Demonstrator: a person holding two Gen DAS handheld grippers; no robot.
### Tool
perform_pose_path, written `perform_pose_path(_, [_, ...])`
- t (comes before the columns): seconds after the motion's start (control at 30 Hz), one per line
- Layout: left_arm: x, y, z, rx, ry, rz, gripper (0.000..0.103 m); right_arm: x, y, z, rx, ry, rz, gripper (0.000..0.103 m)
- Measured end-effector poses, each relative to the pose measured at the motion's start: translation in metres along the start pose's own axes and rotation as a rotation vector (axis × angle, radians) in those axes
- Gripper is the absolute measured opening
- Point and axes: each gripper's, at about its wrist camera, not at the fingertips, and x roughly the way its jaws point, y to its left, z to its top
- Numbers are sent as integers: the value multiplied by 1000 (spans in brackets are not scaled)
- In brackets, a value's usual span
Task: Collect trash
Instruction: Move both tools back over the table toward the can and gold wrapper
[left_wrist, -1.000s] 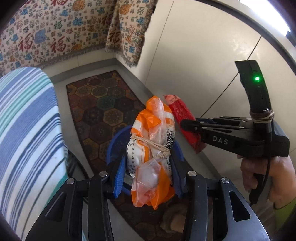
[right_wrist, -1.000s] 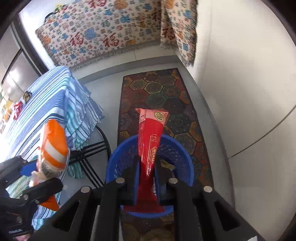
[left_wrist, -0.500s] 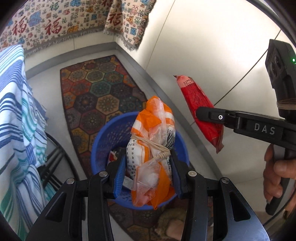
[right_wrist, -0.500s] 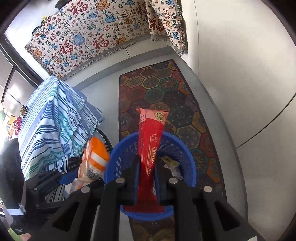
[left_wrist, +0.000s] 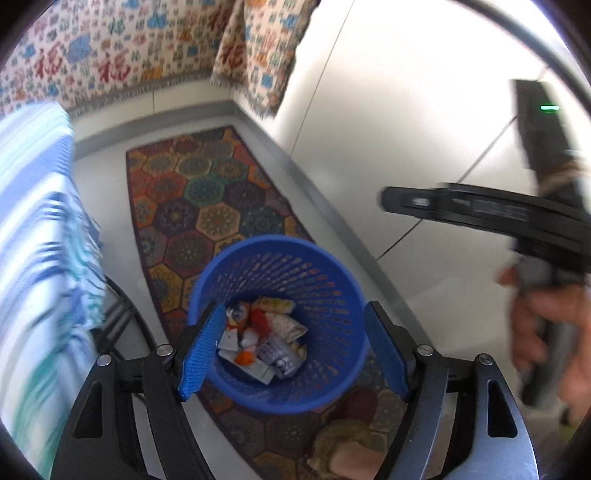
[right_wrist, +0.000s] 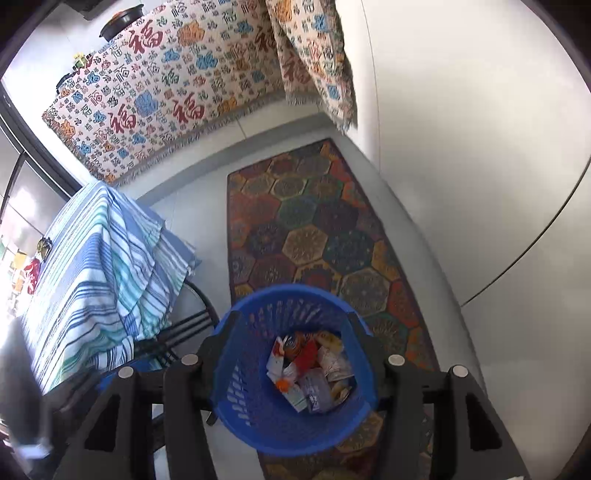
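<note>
A blue mesh basket (left_wrist: 325, 295) stands on the rug below both grippers, with several crumpled wrappers and packets (left_wrist: 262, 343) lying at its bottom. My left gripper (left_wrist: 293, 350) hangs over the basket; its jaws are opening and nothing is between the blue pads (left_wrist: 201, 350). In the right wrist view, my right gripper (right_wrist: 293, 336) is also above the basket (right_wrist: 243, 369) and its trash (right_wrist: 310, 369). Its jaws are opening and hold nothing. The right gripper's black finger (left_wrist: 443, 206) and the hand holding it (left_wrist: 546, 332) show blurred at the right of the left wrist view.
A hexagon-patterned rug (right_wrist: 314, 229) runs along the white wall (right_wrist: 480, 147). A blue-striped cloth (right_wrist: 99, 280) drapes a table at the left, with black frame legs (right_wrist: 184, 325) beside the basket. Patterned cloths (right_wrist: 166, 92) hang at the back.
Both grippers have opened. The orange-and-white bag has left the left jaws and the red packet has left the right jaws. Both grippers now hang over the basket.
</note>
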Motion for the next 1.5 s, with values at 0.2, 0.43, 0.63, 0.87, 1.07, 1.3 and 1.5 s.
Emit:
perform_pose_path(0.2, [-83, 35, -28, -15, -90, 76, 94, -14, 49, 1, -124, -77, -65, 70])
perform_pose_path(0.43, [-143, 125, -71, -91, -108, 335, 94, -31, 141, -32, -349, -157, 31, 70])
perform_pose_path(0.63, [-177, 210, -101, -195, -116, 492, 94, -50, 234, -78, -537, -192, 147, 70])
perform_pose_path(0.87, [-196, 283, -111, -316, -123, 572, 96, -27, 328, -96, -617, -90, 205, 70])
perform_pose_path(1.07, [-201, 316, -109, -357, -118, 598, 103, 17, 384, -84, -644, -27, 161, 70])
perform_pose_path(1.3, [-203, 327, -110, -377, -125, 605, 103, 29, 394, -73, -611, -71, 162, 75])
perform_pose_path(1.5, [-204, 327, -110, -386, -130, 614, 103, 30, 397, -74, -617, -74, 155, 76])
